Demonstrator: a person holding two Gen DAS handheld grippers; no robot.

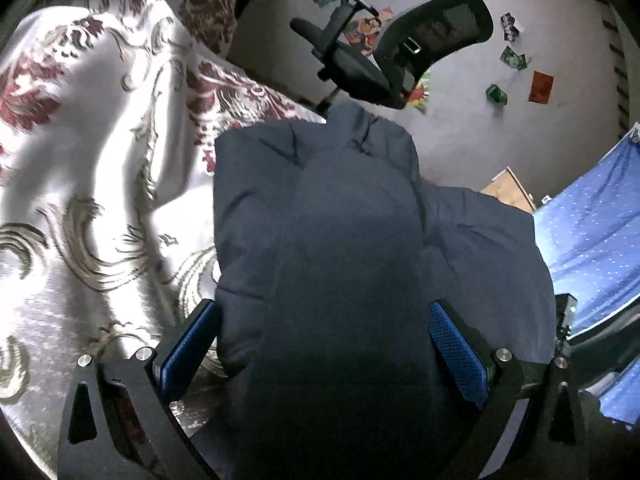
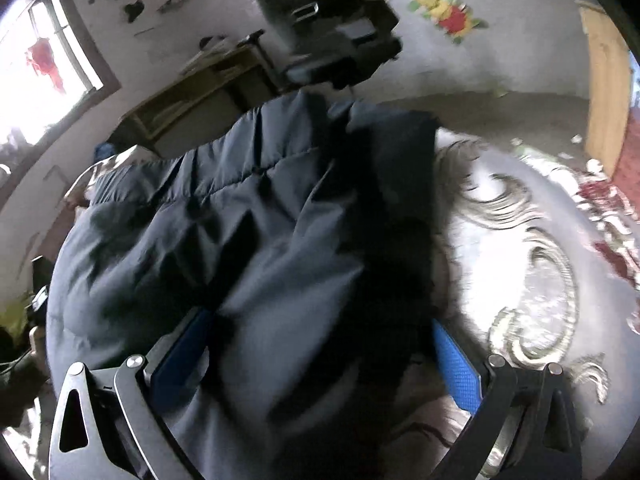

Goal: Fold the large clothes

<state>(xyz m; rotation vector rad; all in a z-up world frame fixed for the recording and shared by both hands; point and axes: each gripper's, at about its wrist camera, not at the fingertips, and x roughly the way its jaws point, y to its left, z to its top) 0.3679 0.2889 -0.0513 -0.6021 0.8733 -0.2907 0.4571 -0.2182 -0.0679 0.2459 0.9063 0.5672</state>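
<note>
Dark navy quilted padded jacket (image 1: 332, 240) lying bunched on white bedspread with maroon and grey floral scrollwork (image 1: 92, 152). Left gripper (image 1: 324, 340): blue-padded fingers (image 1: 460, 356) spread wide, jacket bulk filling the gap, no clamping evident. Right gripper (image 2: 320, 356): fingers likewise spread around jacket folds (image 2: 240, 220). Black mesh office chair (image 1: 400, 52) beyond bed edge; blue dotted fabric (image 1: 592, 220) at right; wooden shelf (image 2: 192, 92) behind, blurred.
</note>
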